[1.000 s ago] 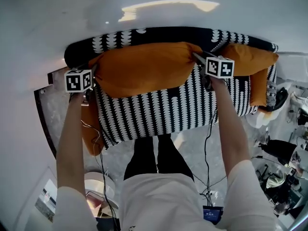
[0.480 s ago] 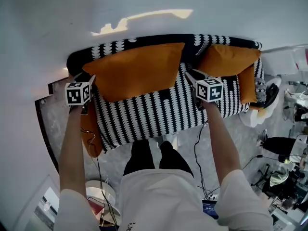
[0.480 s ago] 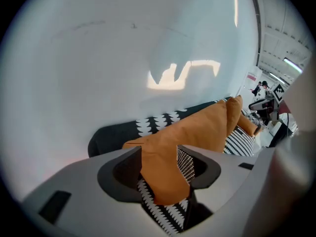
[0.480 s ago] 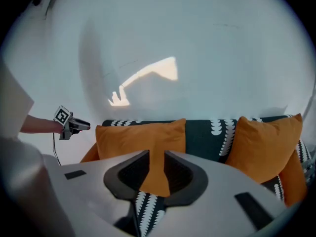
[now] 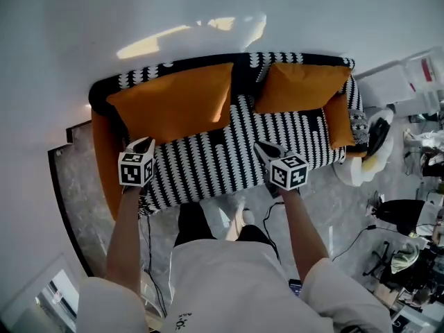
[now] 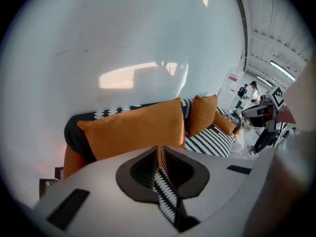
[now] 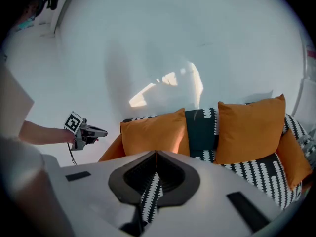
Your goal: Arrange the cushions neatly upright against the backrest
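Cushion count: three, all orange, on one black-and-white patterned sofa (image 5: pixel 229 155). Left hand-held gripper (image 5: pixel 143 143): by the seat's front left corner, jaws have just been closing and now meet, nothing between them. Large cushion (image 5: pixel 170 103): upright against the backrest (image 5: pixel 244 66), on the left half of the seat. Right hand-held gripper (image 5: pixel 261 147): by the seat's front edge, right of centre, jaws have just been closing and are now tip to tip, empty. Second cushion (image 5: pixel 302 87): upright against the backrest on the right half, apart from the large cushion, with bare backrest between them. Third cushion (image 5: pixel 338 120): smaller, standing against the right armrest, just beside the second cushion. Hand-held grippers counted: two, neither touching a cushion
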`<state>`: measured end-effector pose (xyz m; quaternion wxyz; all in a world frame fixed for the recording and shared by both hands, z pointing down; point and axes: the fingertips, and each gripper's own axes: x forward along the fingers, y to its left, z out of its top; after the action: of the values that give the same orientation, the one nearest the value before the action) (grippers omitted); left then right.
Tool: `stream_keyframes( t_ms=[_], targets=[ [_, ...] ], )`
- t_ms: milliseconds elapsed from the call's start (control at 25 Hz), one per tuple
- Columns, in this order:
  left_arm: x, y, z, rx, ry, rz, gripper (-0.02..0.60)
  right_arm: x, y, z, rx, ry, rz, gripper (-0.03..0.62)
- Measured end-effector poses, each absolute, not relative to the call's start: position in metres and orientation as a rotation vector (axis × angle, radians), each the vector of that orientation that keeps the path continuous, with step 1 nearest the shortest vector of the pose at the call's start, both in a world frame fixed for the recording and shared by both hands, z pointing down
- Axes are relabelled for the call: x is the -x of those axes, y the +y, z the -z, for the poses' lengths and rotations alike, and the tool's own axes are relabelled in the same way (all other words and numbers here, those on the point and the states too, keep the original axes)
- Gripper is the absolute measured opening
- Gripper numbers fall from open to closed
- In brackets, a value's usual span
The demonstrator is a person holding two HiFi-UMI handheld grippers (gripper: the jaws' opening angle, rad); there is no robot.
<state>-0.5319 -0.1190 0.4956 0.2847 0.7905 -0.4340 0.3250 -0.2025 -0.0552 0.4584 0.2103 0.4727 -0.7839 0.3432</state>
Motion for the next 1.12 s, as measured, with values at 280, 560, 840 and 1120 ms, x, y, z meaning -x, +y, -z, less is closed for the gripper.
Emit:
stream_keyframes(
  t_ms=[280, 560, 840, 1120],
  targets=[
    [0.396, 0.007, -0.461, -2.149, -1.228, -0.774, 0.018, 0.124, 0.038, -0.413, -1.322, -2.347, -0.867, 0.023],
    [0.273, 0.145, -0.417, -2.136, -1.28, -0.589, 0.018, 0.045, 0.155, -0.381, -1.225, -2.457, -0.769, 0.023],
    [0.237, 0.214, -0.366, -2.228, -1.267, -0.549, 0.018, 0.021, 0.221, -0.35, -1.272, -2.508, -0.772, 0.023],
    [0.236, 0.227, -0.318, -2.334, -1.266, -0.48, 0.018, 0.022, 0.242, -0.313, -1.354, -2.524, -0.704, 0.023]
  ],
)
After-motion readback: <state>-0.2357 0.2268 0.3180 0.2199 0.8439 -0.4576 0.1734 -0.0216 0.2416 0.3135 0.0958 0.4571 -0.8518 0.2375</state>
